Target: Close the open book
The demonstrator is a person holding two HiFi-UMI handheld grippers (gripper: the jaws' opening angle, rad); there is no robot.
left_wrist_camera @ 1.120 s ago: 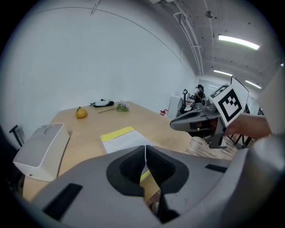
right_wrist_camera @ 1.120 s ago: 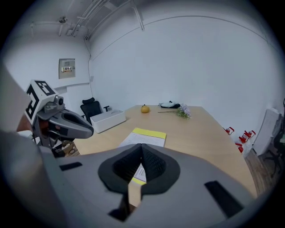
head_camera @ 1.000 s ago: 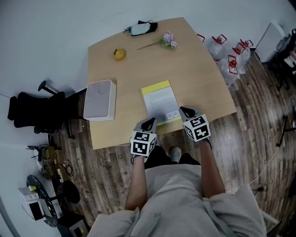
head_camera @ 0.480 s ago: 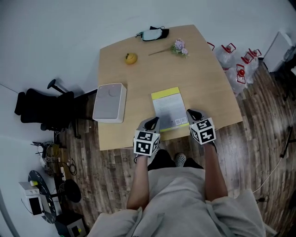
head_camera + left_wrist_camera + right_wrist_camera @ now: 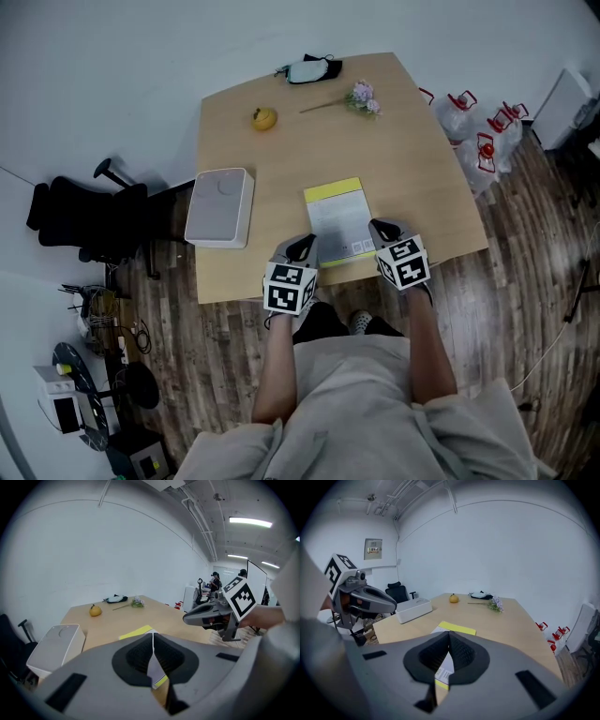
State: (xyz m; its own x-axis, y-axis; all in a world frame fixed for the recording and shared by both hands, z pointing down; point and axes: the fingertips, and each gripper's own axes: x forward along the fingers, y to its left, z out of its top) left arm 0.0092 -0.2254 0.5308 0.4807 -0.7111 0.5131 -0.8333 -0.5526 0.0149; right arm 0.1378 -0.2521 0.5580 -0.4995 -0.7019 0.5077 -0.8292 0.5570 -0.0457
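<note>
Yellow-banded book (image 5: 337,220) lies flat and shut, centre of the head view. I judge a nudge from my left gripper (image 5: 302,247) or right gripper (image 5: 382,228), both by its lower corners, could push it askew. Left gripper view: jaws together, empty, book just beyond them. Right gripper view: likewise together, book just ahead.

The print on the book (image 5: 338,221) is too small to read. Its near corners, at 5 and 7 o'clock on the cover, are overlapped by the tips of the left tool (image 5: 302,248) and right tool (image 5: 382,228); whether they touch it cannot be told. In both gripper views each tool's own body hides most of the book. At the 12 o'clock edge of the tabletop (image 5: 403,159), a dark-and-pale object (image 5: 309,69) is too small to identify.
</note>
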